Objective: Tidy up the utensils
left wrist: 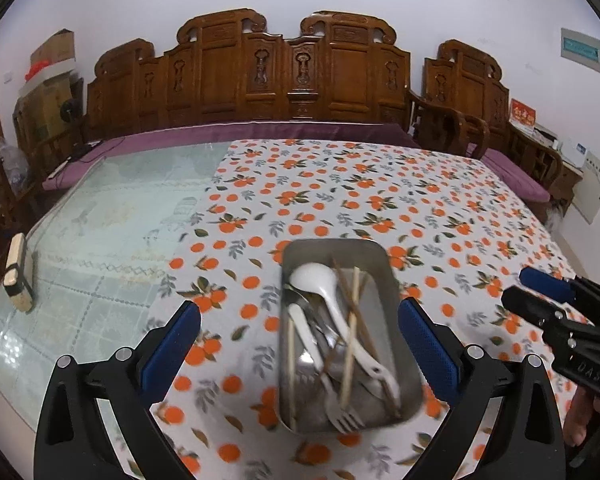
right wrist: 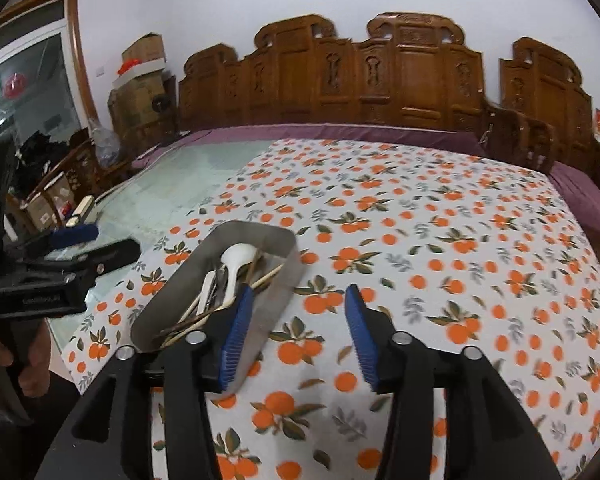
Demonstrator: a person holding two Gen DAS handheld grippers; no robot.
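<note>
The left hand-held gripper (left wrist: 300,344) is spread wide, its blue-padded fingers standing either side of the rectangular stainless-steel tray (left wrist: 396,280) without touching it, and nothing is pinched. The right hand-held gripper (right wrist: 298,334) is also parted and empty; its left pad overlaps the tray's right wall in that view, but whether it touches I cannot tell.

The tray rests on the desk, on a white cloth printed with oranges and leaves (left wrist: 340,184). Relative to the tray, the left hand-held gripper sits squarely at its near short end, while the right one lies off its right side and points past it at bare cloth. The tray's long axis runs away from the left hand-held gripper, nearly in line with its pointing direction, so the left hand looks the nearer and better lined up for any move on it.

Inside the tray lie a white plastic ladle-shaped spoon (left wrist: 320,284), pale wooden chopsticks (left wrist: 350,344), a white fork (left wrist: 340,412) and some metal pieces, all roughly along that long axis but crossing one another.

The left view shows the tray's whole contents from above. The right view hides the near end behind its own finger, yet shows a hand (right wrist: 20,364) gripping the left tool, and the tray's outer side wall.
</note>
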